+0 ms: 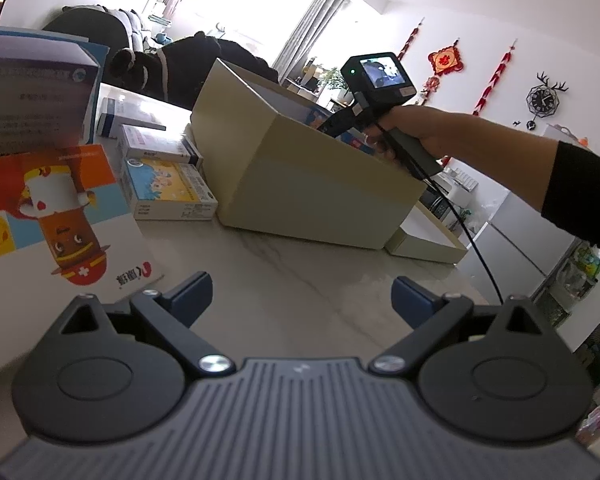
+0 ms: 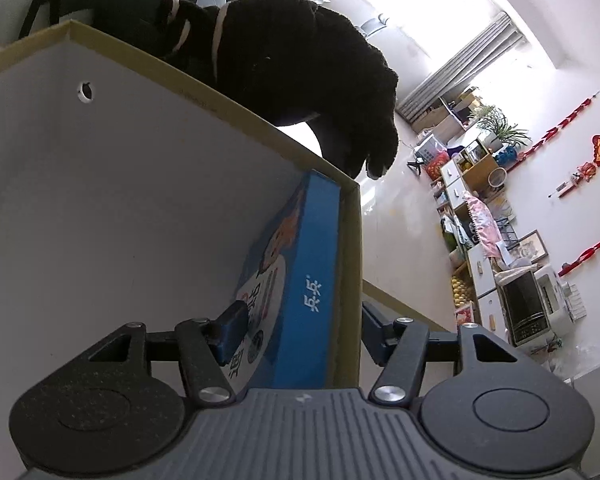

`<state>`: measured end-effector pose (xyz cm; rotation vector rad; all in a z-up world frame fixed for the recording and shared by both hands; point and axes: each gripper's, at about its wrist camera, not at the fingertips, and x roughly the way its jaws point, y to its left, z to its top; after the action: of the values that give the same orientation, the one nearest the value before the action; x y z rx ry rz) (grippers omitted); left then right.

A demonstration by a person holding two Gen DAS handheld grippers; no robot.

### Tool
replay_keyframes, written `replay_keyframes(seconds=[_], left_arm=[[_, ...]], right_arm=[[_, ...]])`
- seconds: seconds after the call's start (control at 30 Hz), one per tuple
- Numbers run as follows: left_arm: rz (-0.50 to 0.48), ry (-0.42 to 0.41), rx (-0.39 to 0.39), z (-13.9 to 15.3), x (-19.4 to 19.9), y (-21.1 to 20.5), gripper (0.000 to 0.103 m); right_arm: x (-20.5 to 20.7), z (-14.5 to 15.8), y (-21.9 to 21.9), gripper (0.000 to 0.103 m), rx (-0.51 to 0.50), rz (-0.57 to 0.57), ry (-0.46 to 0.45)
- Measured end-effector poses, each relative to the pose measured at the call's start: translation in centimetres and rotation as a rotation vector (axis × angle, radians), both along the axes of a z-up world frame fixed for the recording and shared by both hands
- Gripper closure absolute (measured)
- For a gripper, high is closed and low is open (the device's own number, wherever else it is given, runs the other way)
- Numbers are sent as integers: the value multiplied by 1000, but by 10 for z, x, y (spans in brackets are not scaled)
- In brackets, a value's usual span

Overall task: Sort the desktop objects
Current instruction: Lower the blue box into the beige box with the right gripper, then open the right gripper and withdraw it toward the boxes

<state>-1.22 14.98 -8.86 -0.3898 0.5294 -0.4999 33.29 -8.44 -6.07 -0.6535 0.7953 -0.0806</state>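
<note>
Left gripper [image 1: 302,296] sits at the bottom of its frame with both blue pads spread wide, nothing between them, just bare marble tabletop [image 1: 300,264] underneath.

Right gripper [image 2: 296,326] is spread pretty wide too, and it's straddling stuff: the left pad is inside the beige cardboard box [image 2: 352,264], lying against the printed face of a blue carton [image 2: 312,264] that stands on edge along the box wall, while the right pad is outside that wall. Can't tell if it's actually squeezing anything. In the left wrist view you can see that hand [image 1: 416,128] at center right, poking its tool into the open top of the box.

Outward from there: a white carton with a cartoon capsule [image 1: 60,216] at the left edge, a stack of small medicine cartons [image 1: 168,176] between it and the box, and the box lid [image 1: 432,240] lying flat just right of the box. A black fuzzy coat [image 2: 300,68] is draped behind the box, upper middle.
</note>
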Motion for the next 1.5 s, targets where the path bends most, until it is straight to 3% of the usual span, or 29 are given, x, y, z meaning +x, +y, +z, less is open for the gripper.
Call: replay_keyframes(seconds=[0.33, 0.6, 0.83, 0.9, 1.17, 1.5], left_arm=[[8, -4, 5, 3, -2, 2, 5], [46, -44, 43, 17, -6, 10, 5], [109, -86, 115, 34, -12, 27, 4], [129, -92, 141, 37, -13, 32, 3], [251, -71, 209, 47, -21, 56, 0], [390, -20, 263, 49, -32, 80, 0]], right_arm=[[0, -5, 8, 47, -53, 14, -20], [-15, 17, 12, 39, -24, 44, -78], [-41, 45, 13, 21, 100, 80, -117], [-50, 53, 15, 20, 133, 91, -139], [-100, 89, 14, 4, 332, 173, -194], [-155, 100, 24, 2, 450, 315, -200]])
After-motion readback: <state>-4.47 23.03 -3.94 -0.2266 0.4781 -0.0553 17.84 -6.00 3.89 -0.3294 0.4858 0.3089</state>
